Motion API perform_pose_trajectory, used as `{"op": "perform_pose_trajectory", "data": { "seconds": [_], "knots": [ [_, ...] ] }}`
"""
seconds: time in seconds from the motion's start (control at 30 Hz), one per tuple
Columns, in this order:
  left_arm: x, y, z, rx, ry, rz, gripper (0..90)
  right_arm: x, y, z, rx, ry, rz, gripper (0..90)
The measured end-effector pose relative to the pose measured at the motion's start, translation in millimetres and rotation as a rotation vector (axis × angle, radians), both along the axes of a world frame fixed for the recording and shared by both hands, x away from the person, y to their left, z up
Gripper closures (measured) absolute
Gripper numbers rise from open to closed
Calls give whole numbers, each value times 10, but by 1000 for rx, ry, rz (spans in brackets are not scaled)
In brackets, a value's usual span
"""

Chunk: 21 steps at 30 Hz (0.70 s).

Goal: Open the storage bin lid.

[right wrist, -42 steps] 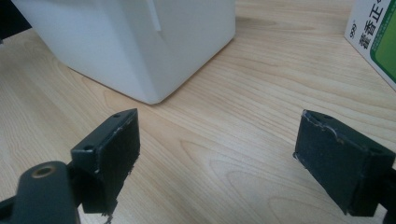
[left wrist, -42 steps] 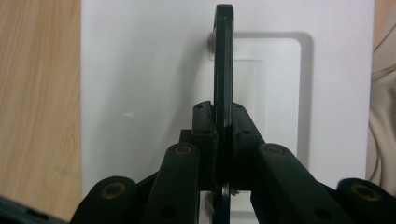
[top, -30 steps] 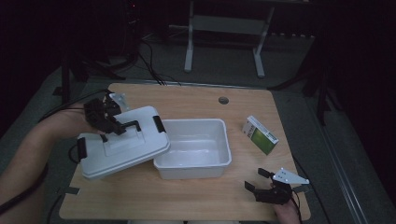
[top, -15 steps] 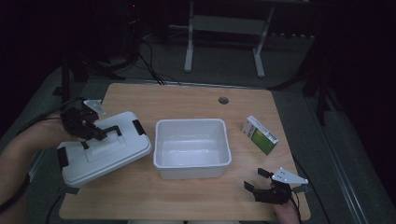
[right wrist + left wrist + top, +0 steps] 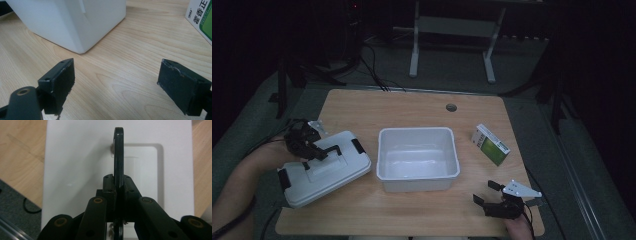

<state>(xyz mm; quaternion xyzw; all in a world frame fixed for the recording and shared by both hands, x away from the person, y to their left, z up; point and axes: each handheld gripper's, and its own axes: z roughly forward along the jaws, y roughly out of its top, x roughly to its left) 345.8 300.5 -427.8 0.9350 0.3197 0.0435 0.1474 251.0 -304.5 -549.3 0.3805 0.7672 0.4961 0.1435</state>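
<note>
Two grippers: you hold one in each hand, near edge of the table (image 5: 412, 220).
Right gripper (image 5: 495, 202): at about 5 o'clock on the table, your jaws stand wide apart with nothing between them, resting low over bare wood.
Left gripper (image 5: 310, 148): at about 8 o'clock, your jaws are clamped tight on the black handle (image 5: 118, 157) of the white lid (image 5: 324, 167).
Lid position: it sits tilted at the table's left edge, just beside the open white bin (image 5: 418, 158), to the bin's 9 o'clock.
Key relation: the lid's long axis runs roughly from 8 to 2 o'clock, its handle lying along it; your left hand is the nearer one.
Judgement: setting the lid flat and letting go looks like your next move.
Box (image 5: 490, 144): green and white, farther off at 3 o'clock, nearer your right gripper.
</note>
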Motion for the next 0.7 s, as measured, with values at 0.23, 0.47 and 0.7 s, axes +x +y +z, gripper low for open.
{"op": "perform_pose_trajectory", "data": {
  "seconds": [0.23,0.47,0.7],
  "knots": [
    [31,-36,-243,-19,0,24,832,-1,-5,9,1,-5,-4,139],
    [62,-78,-354,-25,5,28,832,-6,4,4,-4,-3,-2,138],
    [88,-127,-504,-25,35,20,831,-13,-11,3,-8,-5,-6,138]
  ]
}}
